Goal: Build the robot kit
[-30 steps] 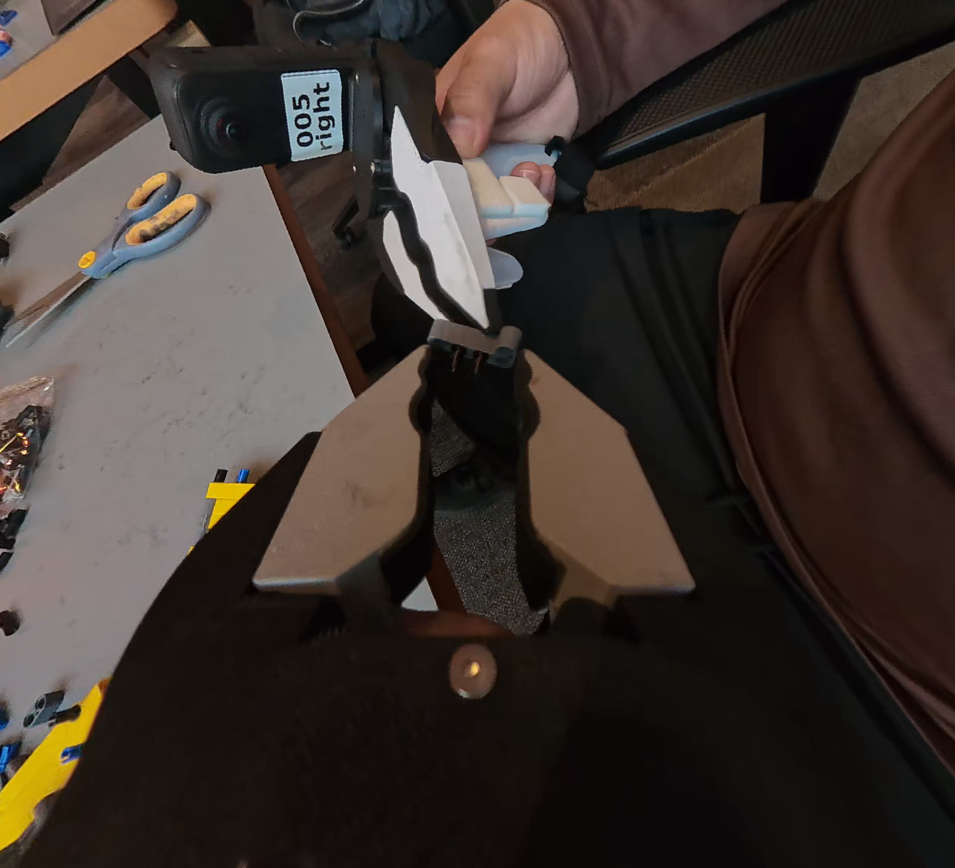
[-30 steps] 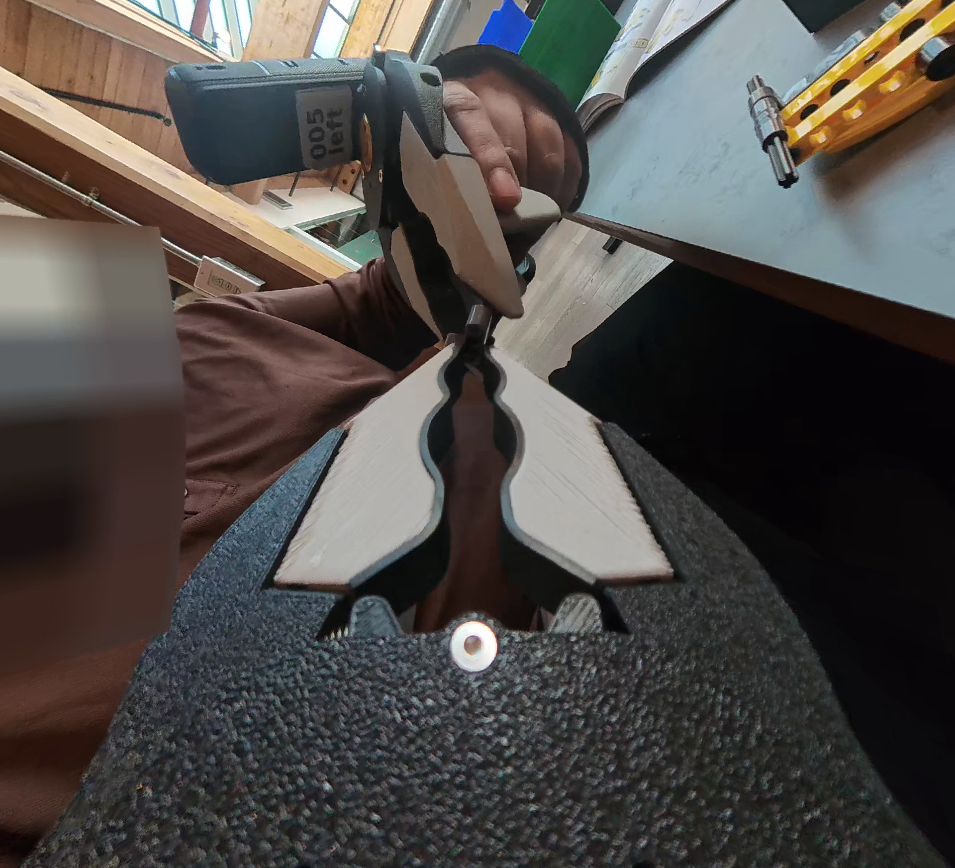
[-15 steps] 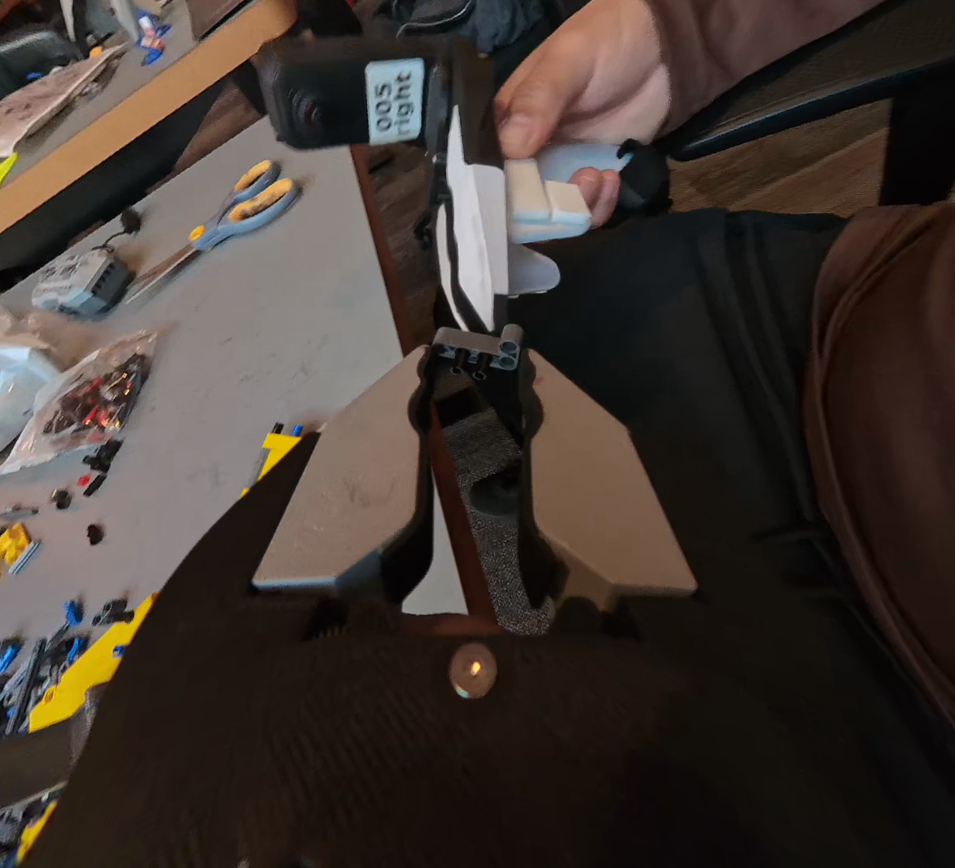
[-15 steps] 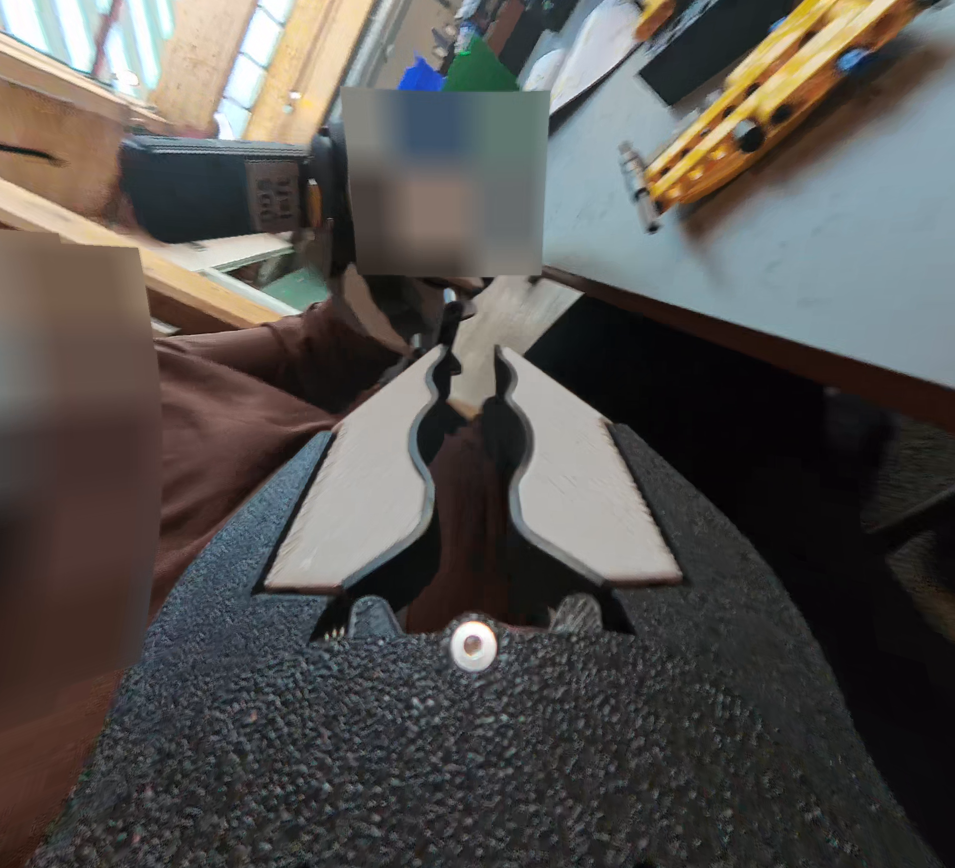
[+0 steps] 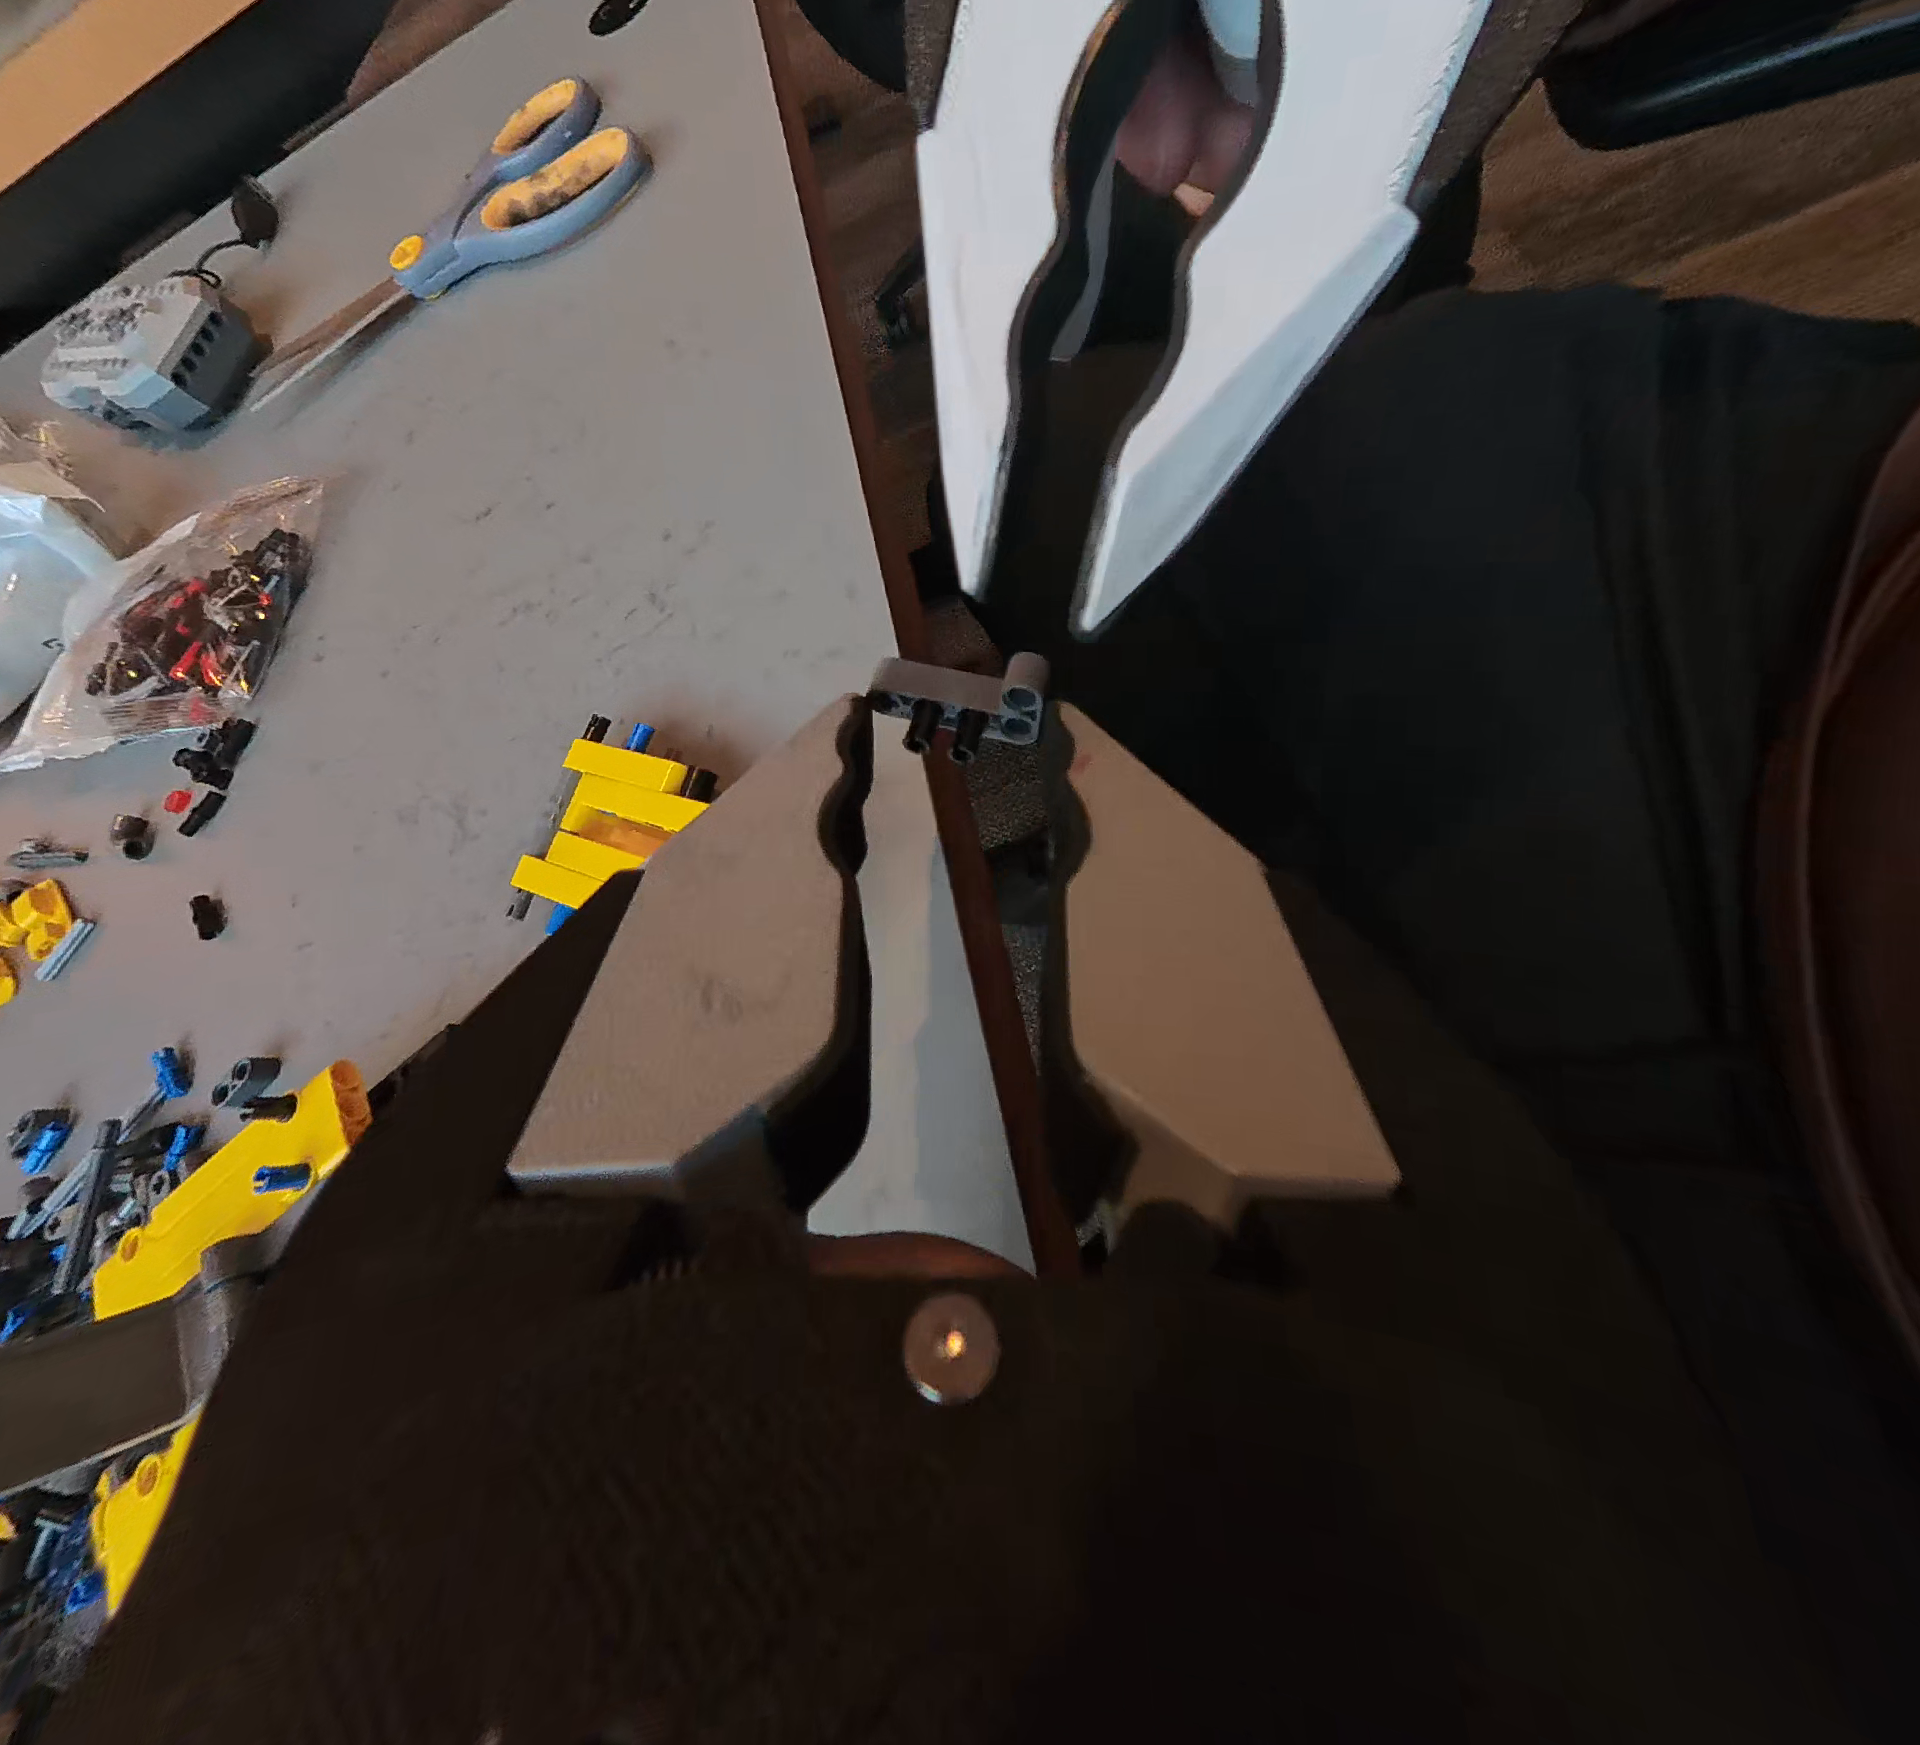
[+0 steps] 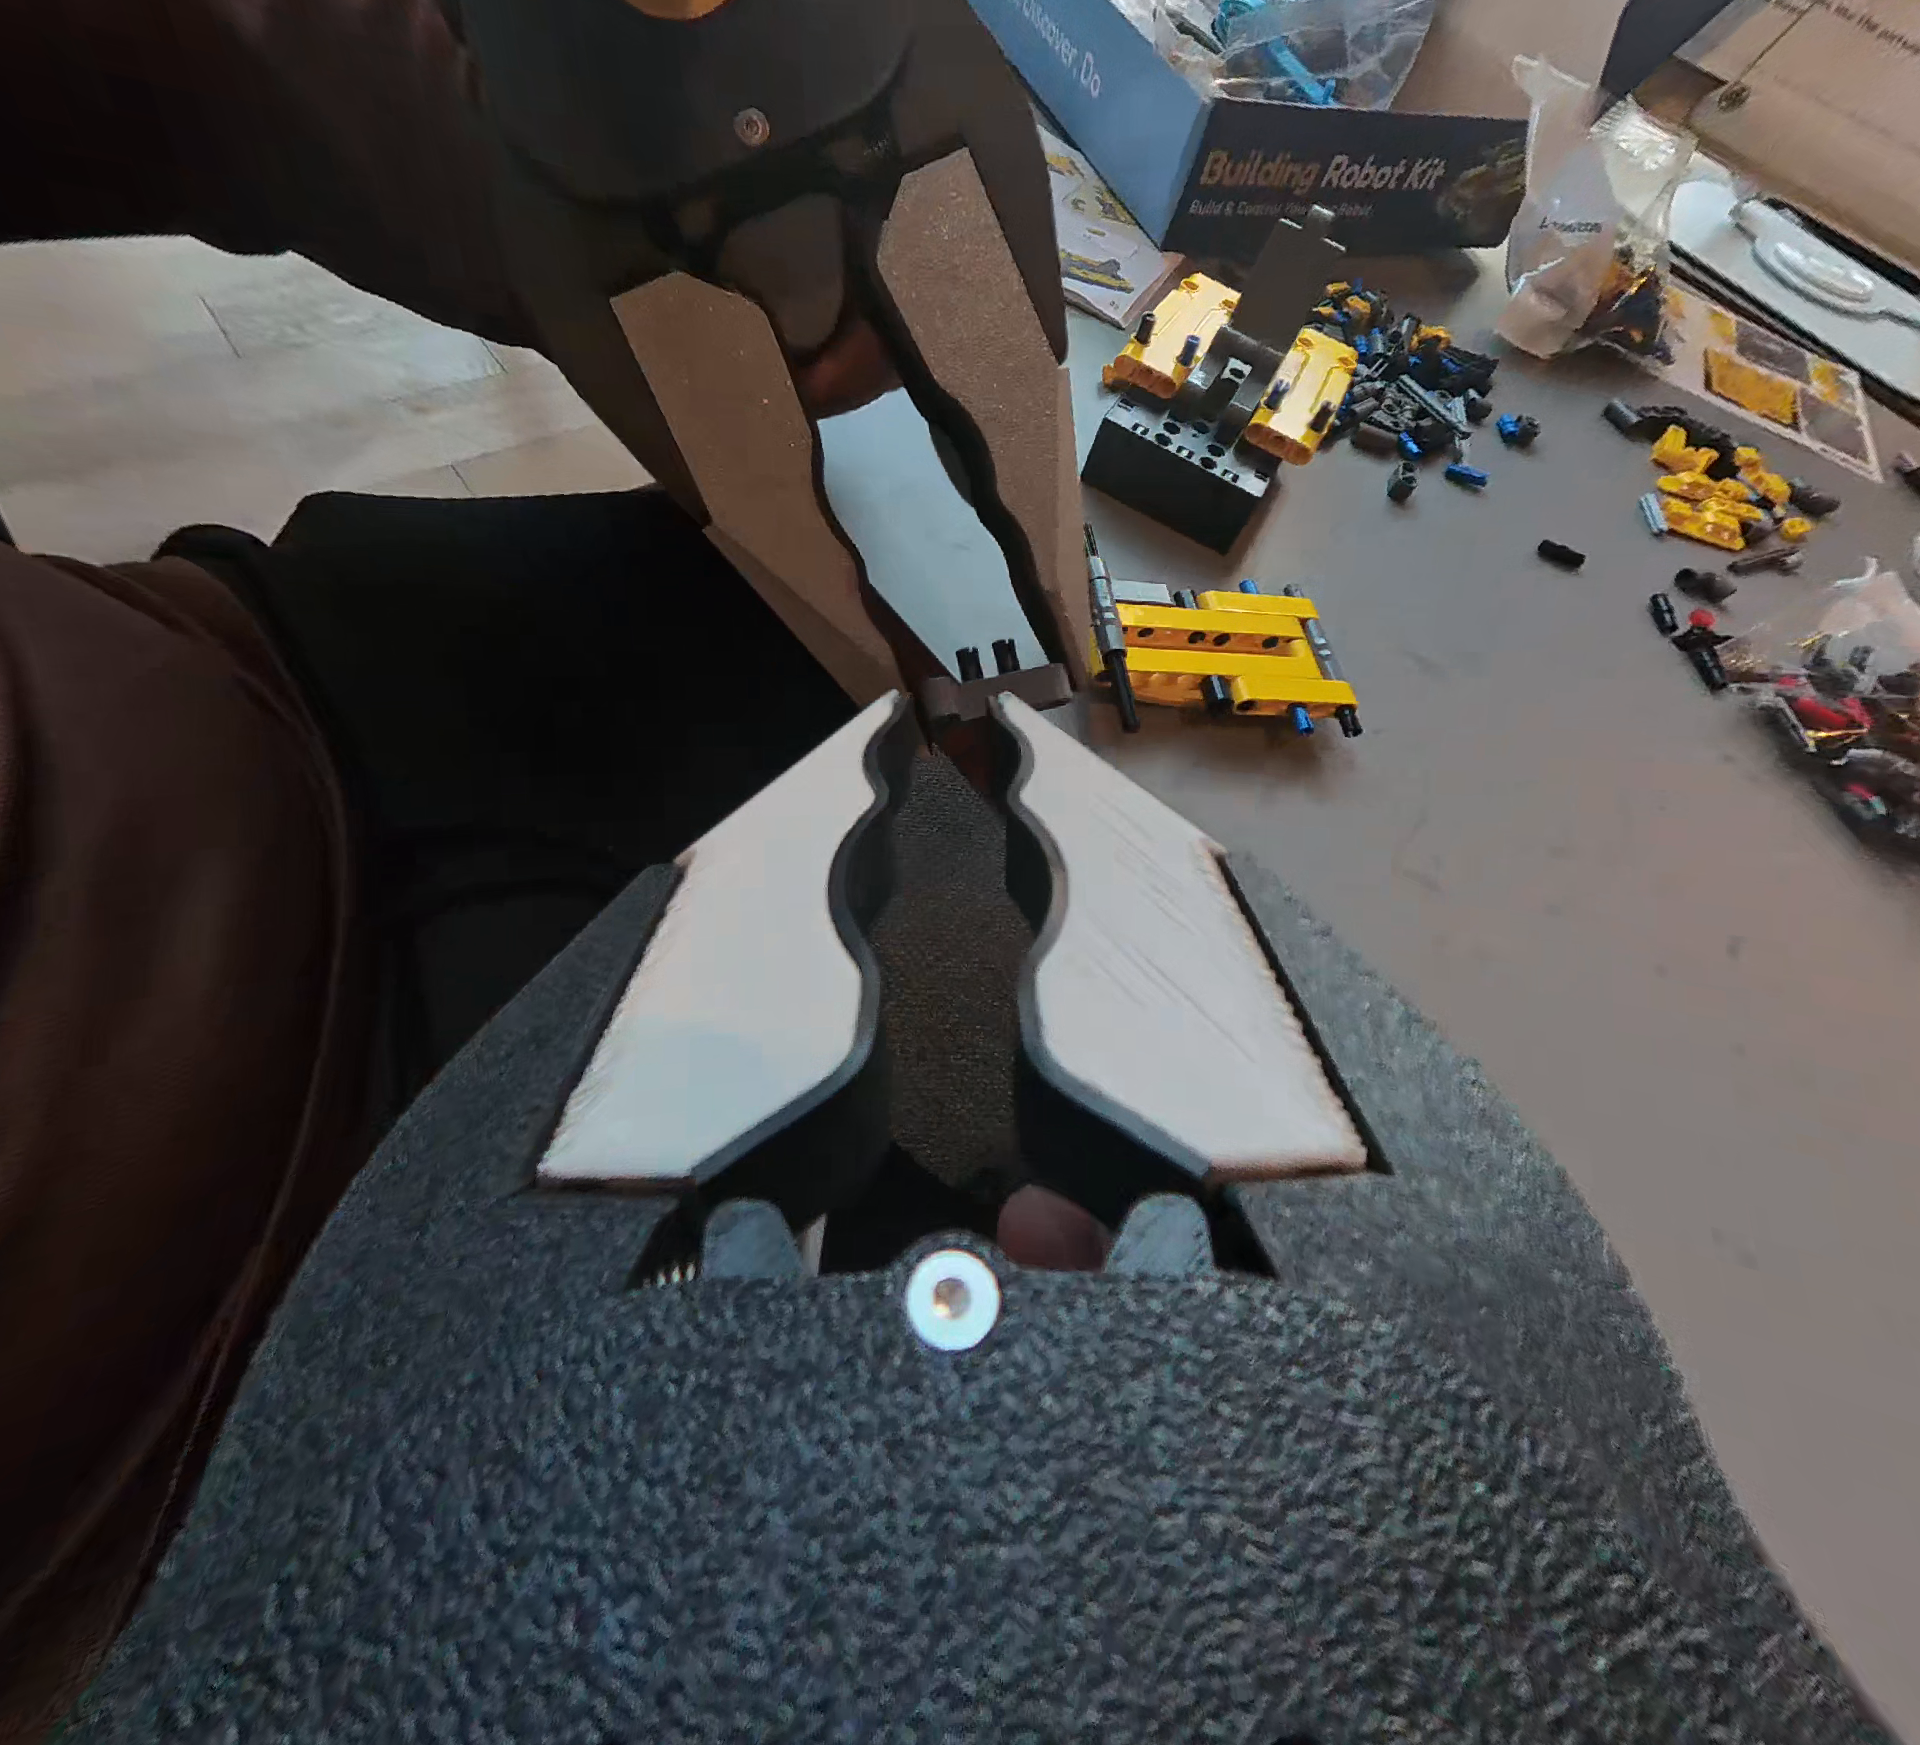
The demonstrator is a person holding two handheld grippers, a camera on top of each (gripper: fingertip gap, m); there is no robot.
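My left gripper (image 5: 951, 719) is shut on a small grey beam (image 5: 961, 698) with two black pins, held across its fingertips just off the table's edge, above a person's lap. In the right wrist view the left gripper (image 6: 977, 672) points down at me and holds the same beam (image 6: 1003, 689). My right gripper (image 6: 951, 719) is open by a narrow gap, its tips right at the beam's end. In the left wrist view the right gripper (image 5: 1029, 609) hangs tips-down just above the beam, apart from it and empty.
On the grey table (image 5: 582, 490) lie a yellow beam assembly (image 6: 1221, 646), scissors (image 5: 520, 189), a grey block (image 5: 145, 355), bags of parts (image 5: 177, 615), loose pins, a black block with yellow parts (image 6: 1216, 417) and a kit box (image 6: 1351, 173). My two grippers' fingertips are within a few centimetres of each other.
The right gripper has swung from side-on to point tips-first at the beam, and its jaws have parted. Both views have turned toward the table. The left gripper still holds the beam.
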